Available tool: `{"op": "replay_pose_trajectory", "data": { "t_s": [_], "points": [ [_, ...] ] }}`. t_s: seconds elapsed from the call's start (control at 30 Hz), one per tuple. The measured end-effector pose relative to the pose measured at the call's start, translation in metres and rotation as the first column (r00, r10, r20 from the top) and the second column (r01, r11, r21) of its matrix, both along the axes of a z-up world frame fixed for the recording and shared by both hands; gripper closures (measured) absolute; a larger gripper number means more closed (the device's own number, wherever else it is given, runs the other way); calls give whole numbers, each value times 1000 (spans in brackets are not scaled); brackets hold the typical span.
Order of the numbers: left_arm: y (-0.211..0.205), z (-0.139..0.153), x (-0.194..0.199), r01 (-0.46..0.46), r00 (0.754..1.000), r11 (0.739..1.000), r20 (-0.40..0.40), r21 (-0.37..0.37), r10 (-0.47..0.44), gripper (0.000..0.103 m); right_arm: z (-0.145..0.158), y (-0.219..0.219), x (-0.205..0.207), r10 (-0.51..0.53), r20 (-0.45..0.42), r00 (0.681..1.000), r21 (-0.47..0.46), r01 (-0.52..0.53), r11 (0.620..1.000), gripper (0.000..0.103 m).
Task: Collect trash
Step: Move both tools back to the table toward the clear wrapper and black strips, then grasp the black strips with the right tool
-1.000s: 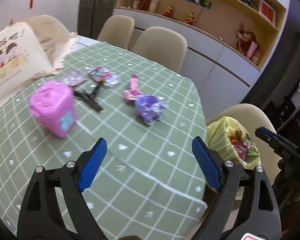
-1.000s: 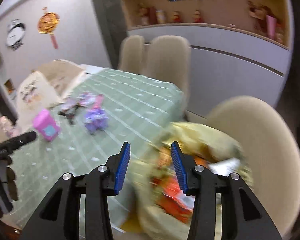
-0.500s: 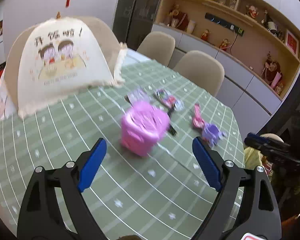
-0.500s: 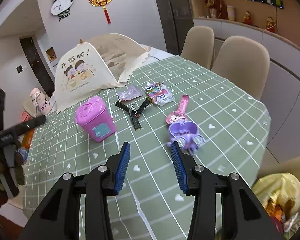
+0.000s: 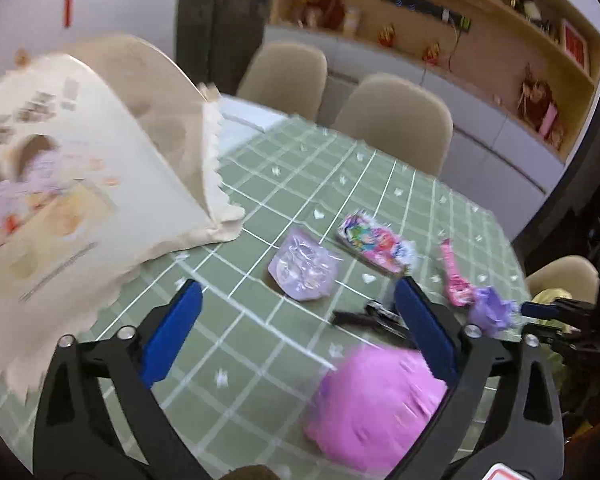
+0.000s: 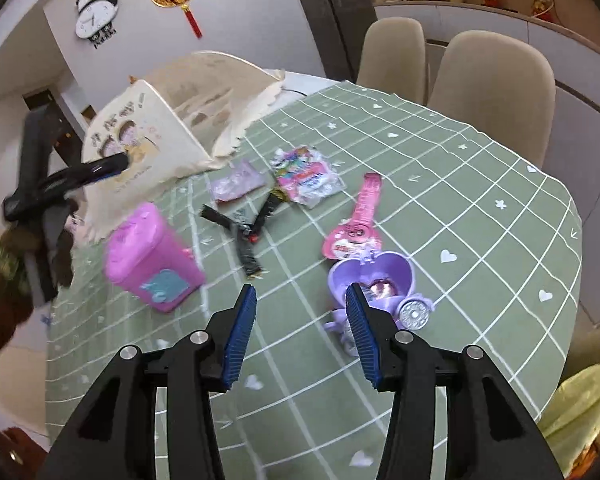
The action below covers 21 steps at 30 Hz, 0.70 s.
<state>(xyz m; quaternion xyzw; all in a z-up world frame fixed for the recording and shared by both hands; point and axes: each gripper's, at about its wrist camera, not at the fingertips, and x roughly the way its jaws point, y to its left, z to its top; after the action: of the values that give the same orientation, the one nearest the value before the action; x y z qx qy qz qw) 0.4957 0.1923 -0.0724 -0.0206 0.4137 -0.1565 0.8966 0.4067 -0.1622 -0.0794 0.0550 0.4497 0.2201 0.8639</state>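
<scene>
Wrappers lie on the green-checked desk (image 6: 480, 184) beyond the pink bin (image 6: 152, 258): a clear purple one (image 6: 236, 185), a colourful one (image 6: 308, 176), black strips (image 6: 246, 232). The right gripper (image 6: 300, 330), just widened, and the left gripper (image 5: 296, 332) hover spread, empty.

On my table (image 6: 480, 184) I count one pink bin (image 6: 152, 256), three wrappers: purple (image 6: 236, 184), colourful (image 6: 308, 176), black (image 6: 248, 228). Two toys: pink watch (image 6: 356, 220), purple carriage (image 6: 376, 284). One food cover (image 6: 152, 136). Two chairs (image 6: 492, 76).
</scene>
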Motion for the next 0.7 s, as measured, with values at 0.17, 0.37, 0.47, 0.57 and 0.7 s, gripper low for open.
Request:
{"op": "replay_pose_trajectory", "data": {
  "t_s": [0.17,0.37,0.47,0.57,0.7],
  "points": [
    [-7,-53,60,62,985,998,-160,24,-58,42,-10,8,8,-25,0,1000,-35,25,999,61],
    [-13,-88,81,103,968,995,-231,15,-97,55,3,28,9,-21,126,992,-105,34,994,61],
    [-15,-89,85,85,973,996,-215,12,-81,69,1,34,18,-17,130,991,-117,32,993,61],
    [-18,-88,87,48,979,998,-200,46,-38,95,-5,47,26,6,135,991,-157,15,987,61],
    [-9,-81,79,14,983,1000,-183,-7,-15,102,-15,74,40,97,107,990,-164,-79,983,61]
  ]
}}
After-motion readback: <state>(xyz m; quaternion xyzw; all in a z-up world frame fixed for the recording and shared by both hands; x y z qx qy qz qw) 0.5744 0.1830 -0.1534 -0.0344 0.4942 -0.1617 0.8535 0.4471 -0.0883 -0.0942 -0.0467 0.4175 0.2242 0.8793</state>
